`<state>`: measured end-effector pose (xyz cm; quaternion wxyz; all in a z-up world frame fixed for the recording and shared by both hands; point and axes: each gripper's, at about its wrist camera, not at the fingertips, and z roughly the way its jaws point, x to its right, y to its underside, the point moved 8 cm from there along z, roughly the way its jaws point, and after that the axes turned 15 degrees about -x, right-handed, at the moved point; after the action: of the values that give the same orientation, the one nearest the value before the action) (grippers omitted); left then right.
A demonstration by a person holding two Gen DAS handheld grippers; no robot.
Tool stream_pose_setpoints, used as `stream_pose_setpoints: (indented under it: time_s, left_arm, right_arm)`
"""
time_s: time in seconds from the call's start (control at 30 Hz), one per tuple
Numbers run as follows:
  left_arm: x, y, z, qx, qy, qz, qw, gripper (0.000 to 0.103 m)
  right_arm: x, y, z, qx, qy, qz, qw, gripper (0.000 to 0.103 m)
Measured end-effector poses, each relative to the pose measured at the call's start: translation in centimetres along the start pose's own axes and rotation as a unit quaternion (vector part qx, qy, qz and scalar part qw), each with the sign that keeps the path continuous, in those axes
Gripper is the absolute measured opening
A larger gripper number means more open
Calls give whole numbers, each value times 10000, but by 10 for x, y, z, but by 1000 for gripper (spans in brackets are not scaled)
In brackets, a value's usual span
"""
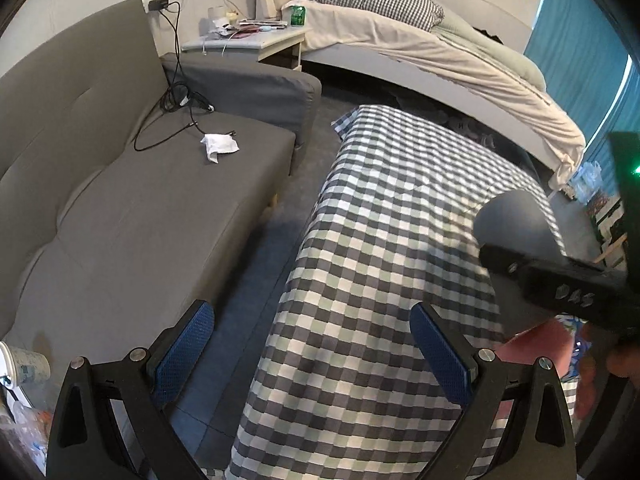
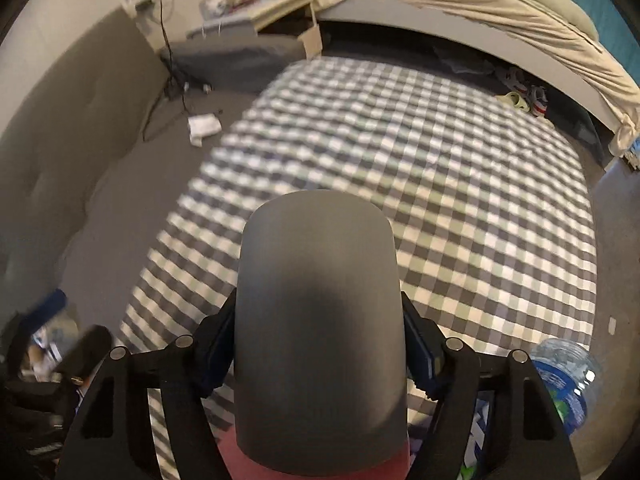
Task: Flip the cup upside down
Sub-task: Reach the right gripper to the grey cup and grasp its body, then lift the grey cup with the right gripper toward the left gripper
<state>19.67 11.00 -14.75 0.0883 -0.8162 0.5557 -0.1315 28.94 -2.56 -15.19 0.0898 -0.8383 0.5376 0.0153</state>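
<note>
Above the gray-green-white checkered cloth-covered table [image 2: 460, 184], the matte dark-gray smooth cylindrical cup [image 2: 320, 320] sits clamped in the right gripper [image 2: 320, 348], filling the 6 o'clock half of the right wrist view. Both blue-padded fingers [image 2: 218, 354] press its sides at 9 and 3 o'clock, closed tight on the body. The cup points away from the camera, rounded far end toward 12 o'clock; whether that end is base or mouth, cannot tell.

Handling guess: rigid, light, likely plastic or coated metal, no dents under the squeeze. Matte finish gives fair friction but the wall is smooth, so it could slip during rotation. Mid-body side grip, as held now, looks right for turning it over.

Looks: uniform dark gray, no handle, no print visible, shadow across the near half.

In the left wrist view the cup [image 1: 516, 220] shows at 3 o'clock, off the cloth, held by the right gripper [image 1: 560, 280]. The left gripper [image 1: 312, 344] is spread wide, holding nothing, hovering over the table's near-left edge beside the gray fabric sofa [image 1: 140, 200].
</note>
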Motion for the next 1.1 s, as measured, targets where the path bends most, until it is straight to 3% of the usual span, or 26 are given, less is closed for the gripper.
stream_pose_setpoints:
  time_s: [0.23,0.37,0.47,0.57,0.73,1.1]
  left_arm:
    - [9,7,-21,220,200,126,9995,101]
    - [17,14,-37,329,409,176,9985,101]
    - [24,20,-48,514,325,312,9977,101]
    - [28,30,-52,574,234,401,9973,101]
    - [34,55,-56,551,136,546,9969,101]
    - [42,91,-52,503,-70,834,9952,101]
  right_arm:
    - [-6,19,-77,675,44,100,9977,71]
    - [-1,62,-115,834,96,276,9961,71]
    - [3,100,-127,834,230,469,9951,71]
    - [5,135,-120,769,195,669,9946,71]
    - [0,175,-70,489,22,971,9941,71]
    - [4,205,-27,270,332,1001,9941,71]
